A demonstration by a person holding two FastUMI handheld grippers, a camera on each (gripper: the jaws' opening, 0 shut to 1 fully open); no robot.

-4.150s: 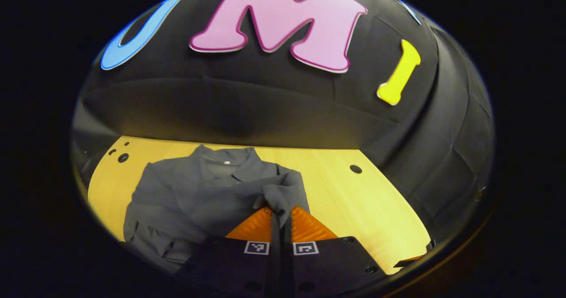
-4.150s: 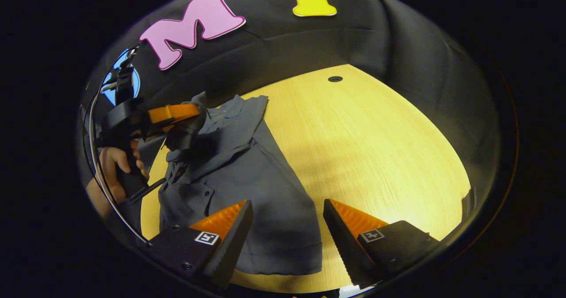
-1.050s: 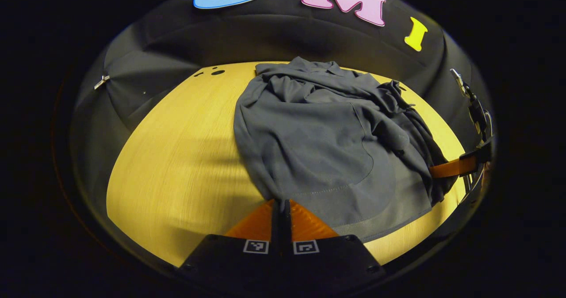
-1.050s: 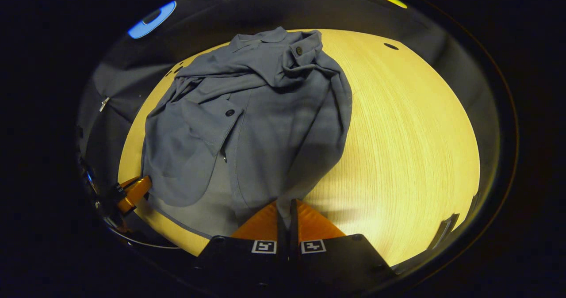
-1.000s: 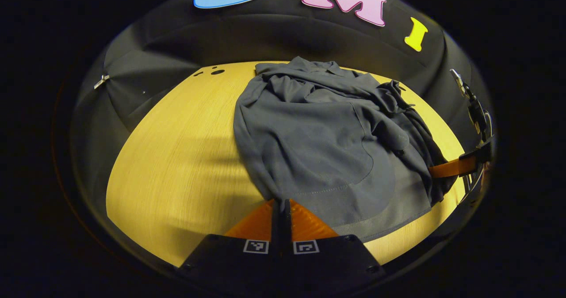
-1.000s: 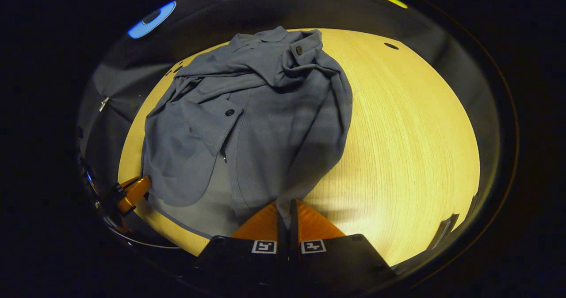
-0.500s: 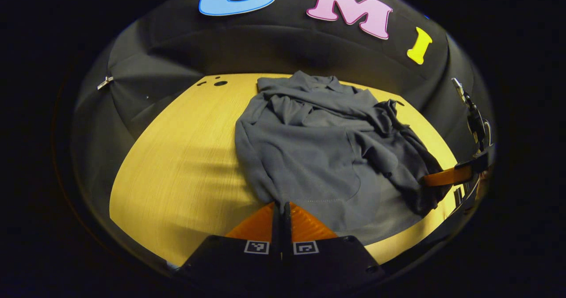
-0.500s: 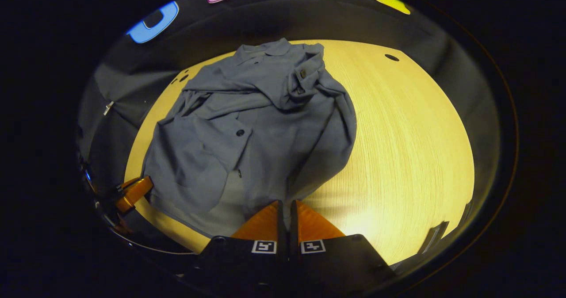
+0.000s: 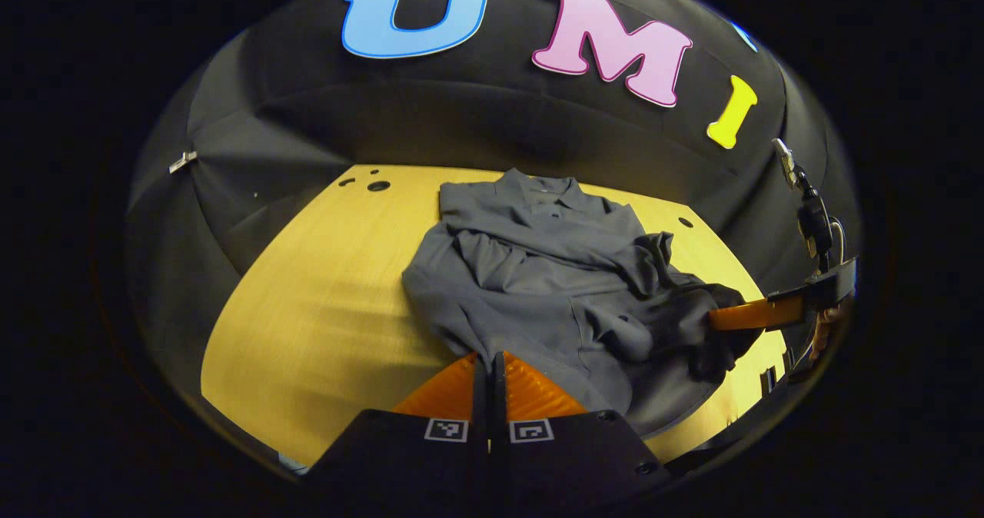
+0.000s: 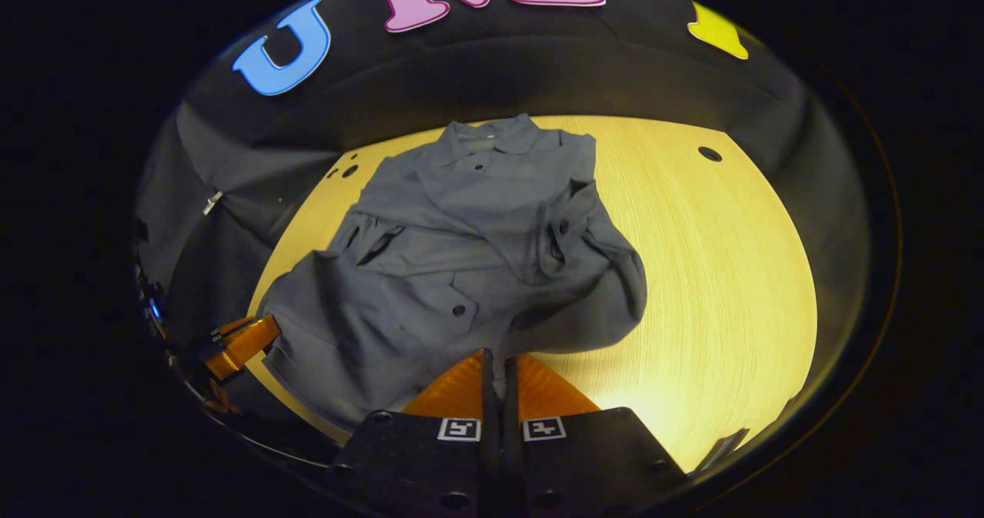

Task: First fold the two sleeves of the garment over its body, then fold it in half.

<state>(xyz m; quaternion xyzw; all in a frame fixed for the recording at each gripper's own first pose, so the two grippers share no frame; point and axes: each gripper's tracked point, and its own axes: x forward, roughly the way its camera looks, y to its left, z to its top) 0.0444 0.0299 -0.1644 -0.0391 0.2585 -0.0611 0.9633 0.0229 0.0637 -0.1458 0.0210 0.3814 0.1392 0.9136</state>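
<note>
In the left gripper view, the grey garment (image 9: 553, 287) is seen on the wooden table (image 9: 307, 310), its collar toward the far edge by the booth wall. The left gripper (image 9: 489, 364) is clamped on the near hem, fingers pressed together with cloth between them. Compared with half a second ago, the hem has been carried toward the collar, so that the cloth is bunched higher and less of the lower body lies flat. At the right edge of this view the right gripper (image 9: 730, 318) is seen gripping the opposite hem corner, with part of a hand (image 9: 822, 326) behind it. In the right gripper view, the garment (image 10: 461, 257) is shown with both sleeves folded over its body and buttons visible; the right gripper (image 10: 497, 364) is closed on the near hem. The left gripper (image 10: 242, 341) appears at the table's left edge, at the hem's other corner. A hole (image 10: 709, 153) is seen in the table near its far right corner.
</note>
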